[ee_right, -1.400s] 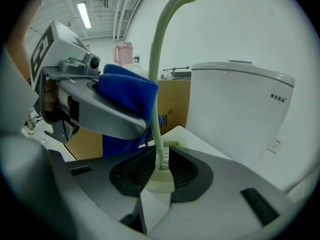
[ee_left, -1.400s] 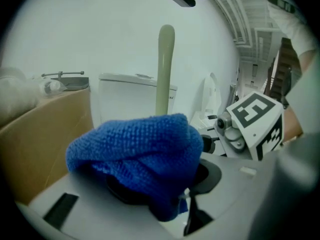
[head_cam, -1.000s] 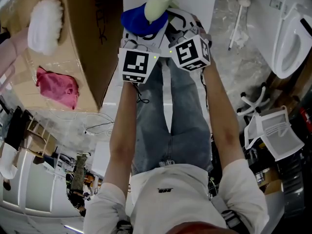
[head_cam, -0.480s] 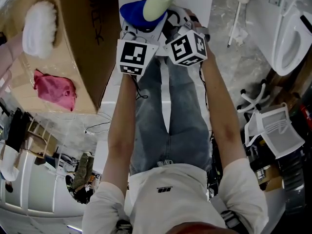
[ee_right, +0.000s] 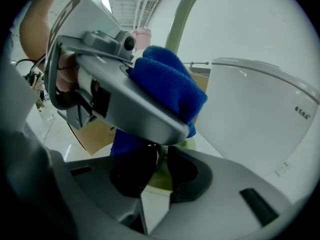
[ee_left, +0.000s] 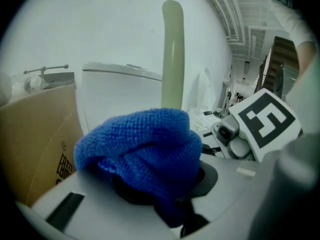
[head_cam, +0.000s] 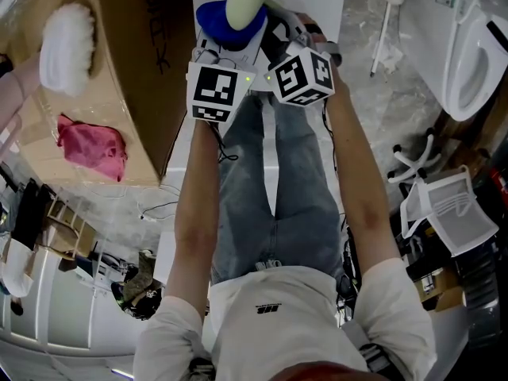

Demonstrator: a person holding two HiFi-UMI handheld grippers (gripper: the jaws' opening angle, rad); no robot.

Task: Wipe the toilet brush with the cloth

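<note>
The toilet brush's pale green handle (head_cam: pixel 244 2) rises at the top of the head view, with the blue cloth (head_cam: pixel 216 18) bunched against its left side. In the left gripper view the cloth (ee_left: pixel 145 154) lies heaped over the jaws of my left gripper (ee_left: pixel 165 204), and the handle (ee_left: pixel 172 54) stands upright behind it. These jaws have just been closing, and they now pinch the cloth. My right gripper (ee_right: pixel 159 171) is shut on the lower pale green part of the brush (ee_right: pixel 161 176). The left gripper and cloth (ee_right: pixel 170 91) sit right above it.
A cardboard box (head_cam: pixel 135 70) stands at the left, with a white fluffy thing (head_cam: pixel 63 42) and a pink cloth (head_cam: pixel 91 145) on it. A white toilet (head_cam: pixel 468 54) is at the right. A white stick (head_cam: pixel 385 30) lies on the floor, and a white rack (head_cam: pixel 444 213) lies further down.
Both grippers have shifted slightly towards the top of the head view. The brush handle now stands further left, and the blue cloth is gathered tighter against it.
</note>
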